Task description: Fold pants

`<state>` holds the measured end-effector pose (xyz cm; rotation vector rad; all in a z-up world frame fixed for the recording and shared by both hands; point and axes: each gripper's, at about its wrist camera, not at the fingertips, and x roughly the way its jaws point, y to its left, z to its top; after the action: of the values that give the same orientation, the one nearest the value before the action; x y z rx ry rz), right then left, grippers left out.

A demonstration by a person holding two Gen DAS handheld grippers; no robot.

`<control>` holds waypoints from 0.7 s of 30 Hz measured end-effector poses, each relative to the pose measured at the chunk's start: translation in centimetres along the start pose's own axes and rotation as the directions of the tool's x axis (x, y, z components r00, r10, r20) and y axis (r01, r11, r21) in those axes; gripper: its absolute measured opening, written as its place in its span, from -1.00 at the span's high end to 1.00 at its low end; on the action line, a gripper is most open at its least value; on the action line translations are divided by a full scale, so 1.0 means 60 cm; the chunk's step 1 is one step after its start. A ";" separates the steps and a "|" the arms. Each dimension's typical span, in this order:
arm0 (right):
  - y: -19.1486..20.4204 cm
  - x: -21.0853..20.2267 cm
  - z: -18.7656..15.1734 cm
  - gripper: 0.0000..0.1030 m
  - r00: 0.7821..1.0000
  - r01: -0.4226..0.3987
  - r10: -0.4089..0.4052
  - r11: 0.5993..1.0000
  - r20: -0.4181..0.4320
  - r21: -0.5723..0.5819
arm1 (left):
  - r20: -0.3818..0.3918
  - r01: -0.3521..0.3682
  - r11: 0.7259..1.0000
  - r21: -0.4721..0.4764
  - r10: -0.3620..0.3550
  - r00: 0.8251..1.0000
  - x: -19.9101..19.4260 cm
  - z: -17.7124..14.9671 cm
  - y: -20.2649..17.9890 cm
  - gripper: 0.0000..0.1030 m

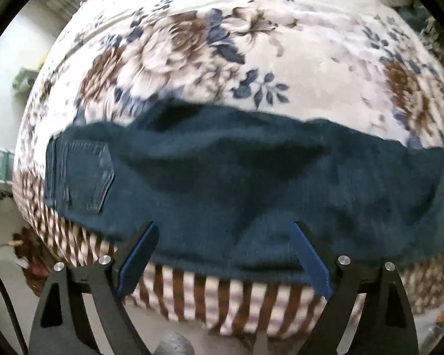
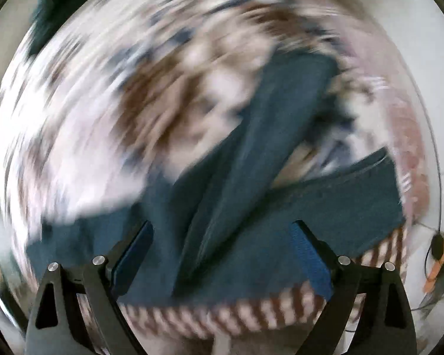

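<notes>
Both my black two-finger grippers, left (image 1: pixel 223 254) and right (image 2: pixel 222 254), hang spread and empty just above the dark blue denim pants (image 1: pixel 236 183), lying crosswise near the floral-and-striped bedspread's (image 1: pixel 251 59) near edge, legs (image 2: pixel 281 124) splaying beyond.

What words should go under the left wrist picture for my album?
Open left gripper hangs over dark blue pants lying on a flowery bedspread.

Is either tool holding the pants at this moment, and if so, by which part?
Nothing is held. The left tool and right tool both stand open above the dark blue pants, which lie on the floral bedspread.
</notes>
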<state>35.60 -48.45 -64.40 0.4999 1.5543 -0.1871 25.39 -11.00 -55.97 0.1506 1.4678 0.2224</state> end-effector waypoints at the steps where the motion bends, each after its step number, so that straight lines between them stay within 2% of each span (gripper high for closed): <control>1: -0.012 0.007 0.026 -0.81 1.000 0.006 -0.006 0.999 0.008 0.047 | 0.000 -0.017 1.000 0.017 0.017 1.000 0.011 0.009 -0.008 -0.76; 3: -0.029 0.032 0.081 -0.77 0.999 0.035 -0.037 0.993 0.016 0.115 | -0.003 -0.037 0.998 0.040 0.038 0.999 0.031 0.031 -0.024 -0.76; 5: -0.028 0.057 0.116 -0.73 0.996 0.085 -0.088 0.990 0.021 0.114 | -0.005 -0.044 0.997 0.068 0.044 0.999 0.048 0.051 -0.050 -0.76; 6: -0.026 0.080 0.132 -0.63 0.989 0.148 -0.149 0.984 0.001 0.097 | -0.005 -0.046 0.996 0.078 0.046 0.999 0.052 0.058 -0.060 -0.76; 7: -0.024 0.090 0.139 -0.08 0.984 0.177 -0.177 0.980 -0.009 0.091 | -0.002 -0.052 0.994 0.094 0.053 0.999 0.057 0.063 -0.070 -0.76; 8: -0.029 0.100 0.140 0.27 0.973 0.231 -0.230 0.969 -0.022 0.091 | -0.004 -0.051 0.993 0.106 0.052 0.999 0.058 0.066 -0.076 -0.76; 9: -0.044 0.093 0.133 0.31 0.975 0.222 -0.223 0.966 -0.006 0.132 | -0.004 -0.044 0.992 0.116 0.045 0.999 0.056 0.068 -0.081 -0.76; 10: -0.058 0.075 0.123 0.57 0.982 0.179 -0.187 0.968 0.028 0.174 | -0.003 -0.041 0.992 0.120 0.042 0.999 0.054 0.069 -0.086 -0.76; 11: -0.070 0.059 0.115 0.71 0.985 0.156 -0.168 0.968 0.048 0.195 | 0.000 -0.036 0.991 0.127 0.036 0.999 0.049 0.068 -0.088 -0.76; 13: -0.111 -0.001 0.072 0.71 0.985 0.085 -0.119 0.964 0.122 0.251 | 0.003 -0.018 0.991 0.133 0.018 1.000 0.040 0.063 -0.092 -0.76; 15: -0.153 -0.041 0.033 0.71 0.985 0.029 -0.077 0.956 0.154 0.293 | -0.006 0.002 0.990 0.140 -0.002 1.000 0.033 0.056 -0.095 -0.76; 18: -0.239 -0.049 -0.021 0.71 0.994 -0.018 -0.024 0.928 0.108 0.372 | -0.015 0.016 0.985 0.172 -0.014 1.000 0.026 0.038 -0.108 -0.76; 20: -0.294 -0.027 -0.052 0.71 0.997 -0.057 0.030 0.890 0.067 0.453 | -0.024 0.019 0.982 0.190 -0.014 1.000 0.027 0.029 -0.120 -0.76; 21: -0.321 -0.010 -0.069 0.67 0.995 -0.099 0.088 0.861 0.045 0.499 | -0.035 0.023 0.979 0.200 -0.017 0.999 0.029 0.024 -0.125 -0.76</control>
<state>23.69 -63.91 -67.18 0.9785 1.4510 -0.5294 27.38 -17.81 -59.30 0.2964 1.5226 0.0599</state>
